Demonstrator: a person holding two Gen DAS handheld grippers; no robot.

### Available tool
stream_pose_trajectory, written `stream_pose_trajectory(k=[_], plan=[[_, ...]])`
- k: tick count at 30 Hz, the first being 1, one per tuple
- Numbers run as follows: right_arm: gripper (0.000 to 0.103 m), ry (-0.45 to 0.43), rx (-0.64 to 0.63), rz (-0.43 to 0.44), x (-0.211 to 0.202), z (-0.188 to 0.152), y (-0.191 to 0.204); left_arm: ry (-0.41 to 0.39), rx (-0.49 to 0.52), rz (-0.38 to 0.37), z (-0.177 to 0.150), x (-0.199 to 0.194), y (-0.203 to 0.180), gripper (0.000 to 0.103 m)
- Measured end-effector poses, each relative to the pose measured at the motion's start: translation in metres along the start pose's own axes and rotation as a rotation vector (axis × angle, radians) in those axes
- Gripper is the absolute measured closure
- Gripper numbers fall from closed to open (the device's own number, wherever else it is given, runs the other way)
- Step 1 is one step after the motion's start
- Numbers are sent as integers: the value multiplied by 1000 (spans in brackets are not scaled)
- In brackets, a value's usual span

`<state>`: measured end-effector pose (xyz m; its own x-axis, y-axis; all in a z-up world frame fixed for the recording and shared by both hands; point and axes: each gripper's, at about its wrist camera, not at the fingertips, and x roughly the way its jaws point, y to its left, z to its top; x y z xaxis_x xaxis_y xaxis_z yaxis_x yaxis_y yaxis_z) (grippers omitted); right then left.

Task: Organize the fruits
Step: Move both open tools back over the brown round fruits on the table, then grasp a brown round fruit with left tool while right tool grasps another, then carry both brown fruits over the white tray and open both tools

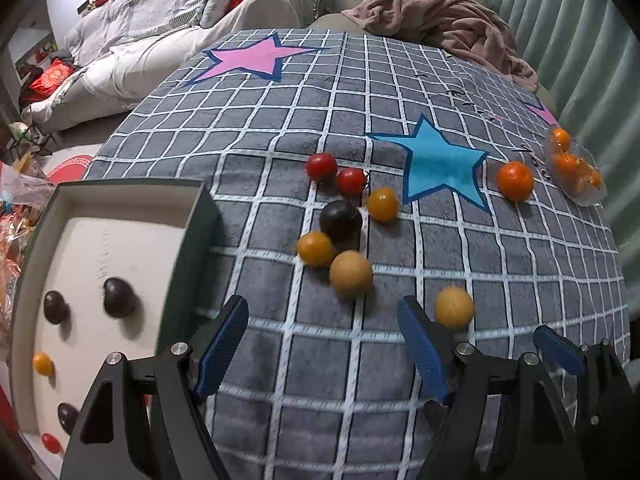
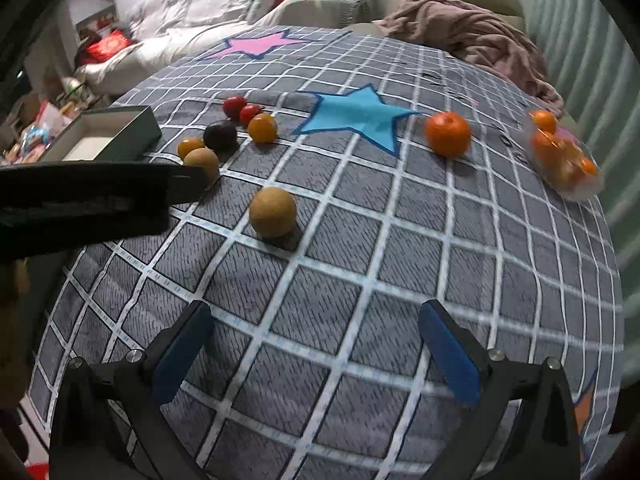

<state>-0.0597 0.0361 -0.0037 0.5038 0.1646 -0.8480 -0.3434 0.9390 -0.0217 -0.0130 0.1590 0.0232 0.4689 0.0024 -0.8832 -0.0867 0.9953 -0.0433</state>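
Loose fruits lie on the checked cloth: two red tomatoes, a dark plum, small yellow-orange fruits, two tan round fruits, and a mandarin. The green box at left holds dark plums, a small yellow fruit and a red one. My left gripper is open and empty, just short of the tan fruits. My right gripper is open and empty, with a tan fruit ahead of it. Its fingers show at the lower right of the left wrist view.
A clear plastic tray with several mandarins sits at the right edge of the cloth; it also shows in the right wrist view. A pink blanket and a sofa with bedding lie beyond. Clutter sits on the floor at left.
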Motion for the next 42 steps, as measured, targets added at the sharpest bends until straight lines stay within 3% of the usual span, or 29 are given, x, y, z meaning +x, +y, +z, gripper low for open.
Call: stream_pose_trajectory(k=[6,7,11,13,14,17,29,35,42], plan=[[4,-46,-56,73,9,19,5,31,-6,2,9,18,-6,27],[15,-55,-74,92,10,22,7,38,-7,2,10,21,-6,37],[39,-76,-108,95,12,33,14,32,7,18,13,24,-10,42],[70,-84,-105,99,11,35,14,23,17,12,13,23,-12,51],[76,-85,-98,111,9,34,13,19,21,11,12,22,-13,58],[76,-83,-77,125,4,27,7,7,27,6,10,20,-14,77],[75,-62,140,188,-31,-27,-40,-8,27,-53,-42,-10,-6,77],[75,-69,215,200,-49,-57,-46,3,9,-89,-72,-28,-2,77],[75,-86,283,197,-72,-79,-50,-37,17,-104,-99,-56,3,77]])
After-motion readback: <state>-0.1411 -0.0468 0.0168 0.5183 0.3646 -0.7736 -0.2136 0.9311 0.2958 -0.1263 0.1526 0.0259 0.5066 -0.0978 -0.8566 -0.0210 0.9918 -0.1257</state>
